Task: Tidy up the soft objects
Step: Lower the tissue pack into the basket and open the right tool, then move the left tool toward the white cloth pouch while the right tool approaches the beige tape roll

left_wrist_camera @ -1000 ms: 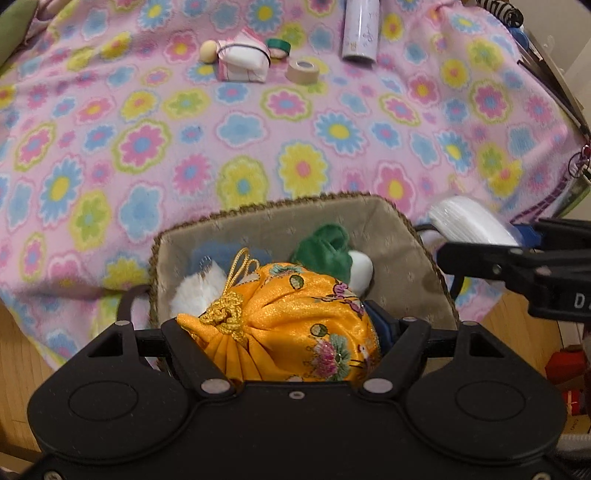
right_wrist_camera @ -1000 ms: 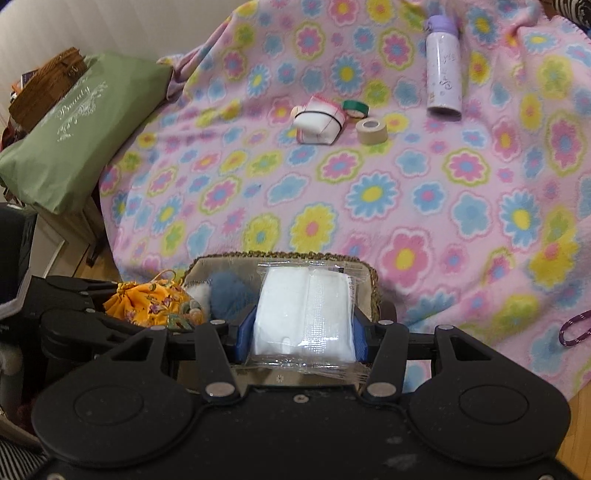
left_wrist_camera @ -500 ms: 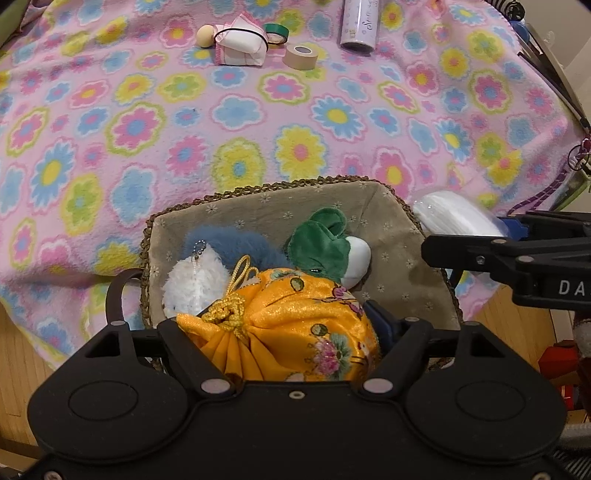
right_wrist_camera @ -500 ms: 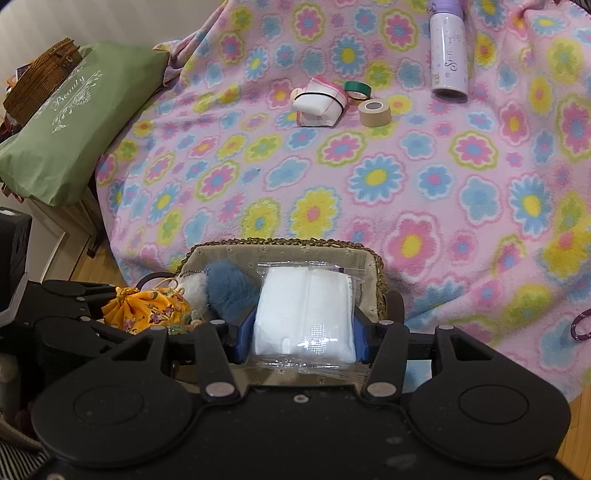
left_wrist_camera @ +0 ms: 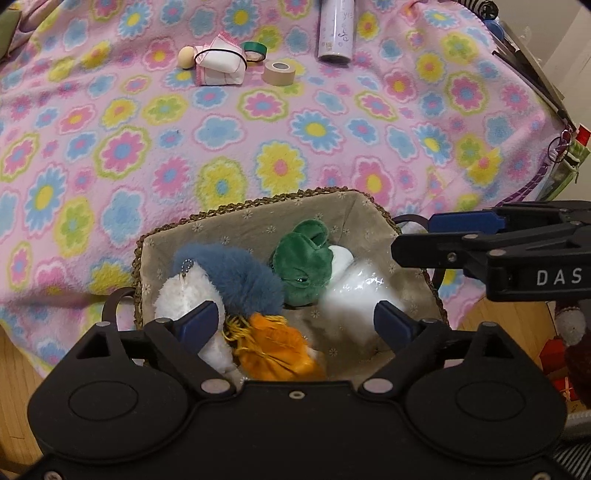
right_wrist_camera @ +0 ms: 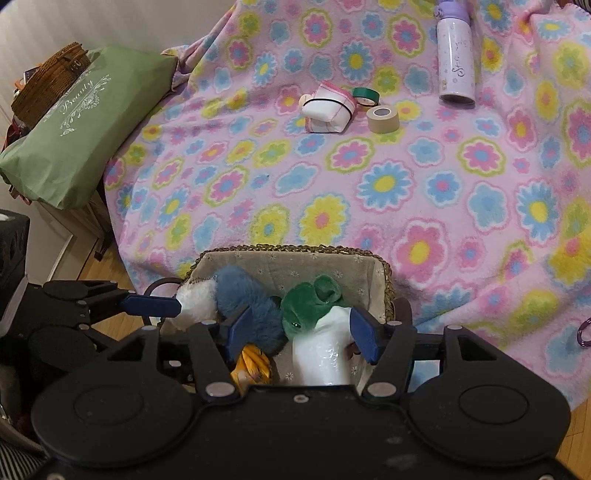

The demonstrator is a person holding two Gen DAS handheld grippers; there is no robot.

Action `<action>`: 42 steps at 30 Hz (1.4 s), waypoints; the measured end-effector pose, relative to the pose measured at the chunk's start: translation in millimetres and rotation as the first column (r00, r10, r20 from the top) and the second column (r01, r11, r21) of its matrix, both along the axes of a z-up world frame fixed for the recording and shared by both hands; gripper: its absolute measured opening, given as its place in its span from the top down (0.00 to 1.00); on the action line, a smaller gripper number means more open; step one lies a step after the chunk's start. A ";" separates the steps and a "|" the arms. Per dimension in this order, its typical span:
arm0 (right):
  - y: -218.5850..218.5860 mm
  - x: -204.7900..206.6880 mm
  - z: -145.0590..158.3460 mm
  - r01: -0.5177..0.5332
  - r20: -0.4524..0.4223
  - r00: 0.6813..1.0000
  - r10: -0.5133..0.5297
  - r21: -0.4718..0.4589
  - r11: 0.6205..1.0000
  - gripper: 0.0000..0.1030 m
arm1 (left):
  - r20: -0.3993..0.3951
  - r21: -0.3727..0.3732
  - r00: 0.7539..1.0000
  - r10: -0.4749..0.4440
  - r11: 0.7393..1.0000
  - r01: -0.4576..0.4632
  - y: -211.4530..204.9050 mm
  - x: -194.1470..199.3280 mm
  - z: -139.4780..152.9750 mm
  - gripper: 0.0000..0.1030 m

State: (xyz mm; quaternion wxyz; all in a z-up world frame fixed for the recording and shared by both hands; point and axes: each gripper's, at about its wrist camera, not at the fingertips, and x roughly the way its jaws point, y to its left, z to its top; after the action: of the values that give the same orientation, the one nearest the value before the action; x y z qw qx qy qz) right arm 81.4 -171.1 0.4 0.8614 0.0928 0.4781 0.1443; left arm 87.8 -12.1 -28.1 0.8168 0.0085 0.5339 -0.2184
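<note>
A lined wicker basket (left_wrist_camera: 258, 218) (right_wrist_camera: 295, 258) sits at the near edge of the flowered blanket. In it lie a blue fluffy toy (left_wrist_camera: 236, 277) (right_wrist_camera: 247, 295), a white fluffy toy (left_wrist_camera: 184, 295), a green plush (left_wrist_camera: 303, 258) (right_wrist_camera: 310, 299), an orange drawstring pouch (left_wrist_camera: 277, 350) (right_wrist_camera: 251, 363) and a white plastic-wrapped pack (left_wrist_camera: 354, 295) (right_wrist_camera: 321, 350). My left gripper (left_wrist_camera: 295, 323) is open above the basket, empty. My right gripper (right_wrist_camera: 301, 336) is open above the pack, empty; it also shows in the left wrist view (left_wrist_camera: 465, 229).
On the blanket (left_wrist_camera: 258, 147) farther back lie a pink-white pouch (left_wrist_camera: 221, 66) (right_wrist_camera: 328, 110), a wooden ball (left_wrist_camera: 186, 57), green tape (right_wrist_camera: 365, 96), a beige tape roll (left_wrist_camera: 279, 72) (right_wrist_camera: 383, 119) and a lilac bottle (left_wrist_camera: 336, 29) (right_wrist_camera: 456, 62). A green bag (right_wrist_camera: 81, 122) lies left.
Both grippers have opened. The orange pouch dropped from the left one and the white pack from the right one; both now lie in the basket.
</note>
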 end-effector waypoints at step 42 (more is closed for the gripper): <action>-16.7 65.7 9.5 0.091 0.168 0.982 -0.080 -0.054 0.994 0.32 | 0.283 0.081 0.959 0.018 0.996 -0.043 13.7 55.0 22.3 0.15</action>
State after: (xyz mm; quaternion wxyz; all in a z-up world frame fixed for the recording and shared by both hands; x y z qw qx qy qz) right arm 147.1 -187.8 9.9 0.9060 0.0745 0.4045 0.0996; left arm 142.8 1.6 -5.8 0.8867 0.0667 0.4210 -0.1791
